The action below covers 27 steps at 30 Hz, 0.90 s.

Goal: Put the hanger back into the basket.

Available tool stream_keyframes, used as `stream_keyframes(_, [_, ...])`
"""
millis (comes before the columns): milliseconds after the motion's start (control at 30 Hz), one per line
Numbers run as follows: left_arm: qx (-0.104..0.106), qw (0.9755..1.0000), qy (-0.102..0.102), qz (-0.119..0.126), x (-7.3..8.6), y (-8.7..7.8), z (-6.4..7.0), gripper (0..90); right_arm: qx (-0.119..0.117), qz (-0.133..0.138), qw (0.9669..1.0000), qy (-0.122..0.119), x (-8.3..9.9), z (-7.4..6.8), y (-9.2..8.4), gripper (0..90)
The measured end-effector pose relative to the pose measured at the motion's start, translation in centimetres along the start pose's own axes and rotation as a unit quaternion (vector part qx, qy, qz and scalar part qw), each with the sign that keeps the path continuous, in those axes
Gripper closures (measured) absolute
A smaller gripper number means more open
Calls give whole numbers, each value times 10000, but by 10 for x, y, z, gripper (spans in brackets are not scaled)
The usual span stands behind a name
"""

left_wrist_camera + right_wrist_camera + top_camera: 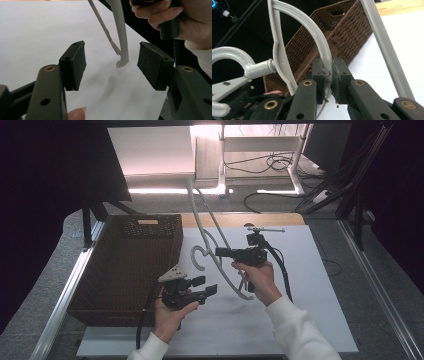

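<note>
- Nearest the high camera, the left gripper (205,286) is held low, just right of the wicker basket (100,270); its jaws are spread wide with nothing between them.
- In the left gripper view the hanger's lower tip (122,62) is seen ahead of the gap between the pads (75,65), resting on or just above the white table sheet (37,37); contact cannot be told.
- The grey plastic hanger (210,245) is held tilted, right of the basket, its hook (196,254) turned toward the basket and one arm rising up and away beyond it.
- The right gripper (328,80) is pressed together on the hanger's curved arm (322,47); the rib is pinched squarely between both pads, probably so the hanger is kept from swinging.
- The basket stands open at the sheet's left edge; it is judged the likely destination.
- The left gripper is judged to be readied for a second hold near the lower tip.
</note>
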<state>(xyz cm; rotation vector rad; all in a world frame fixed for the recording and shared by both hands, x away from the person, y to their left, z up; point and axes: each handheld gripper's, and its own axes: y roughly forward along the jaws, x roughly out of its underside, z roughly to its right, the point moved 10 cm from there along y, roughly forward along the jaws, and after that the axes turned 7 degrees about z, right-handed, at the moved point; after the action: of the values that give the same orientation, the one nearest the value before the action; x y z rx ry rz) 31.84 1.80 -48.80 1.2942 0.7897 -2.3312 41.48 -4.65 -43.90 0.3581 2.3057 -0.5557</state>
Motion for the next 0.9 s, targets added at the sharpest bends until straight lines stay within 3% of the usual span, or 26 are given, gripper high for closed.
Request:
stream_keyframes(433, [542, 9977, -353, 187, -4, 25, 5, 529, -200, 121, 9992, 335, 3, -8, 4, 816])
stream_keyframes(700, [894, 9941, -557, 268, -7, 30, 6, 741, -380, 212, 9976, 534, 2, -12, 7, 815])
stream_keyframes(733, [941, 9936, -561, 278, -7, 30, 7, 800, -392, 195, 9975, 551, 4, -12, 7, 813])
stream_keyframes(900, [1036, 9931, -515, 213, -6, 28, 9, 815, -463, 162, 9969, 621, 6, -10, 7, 806])
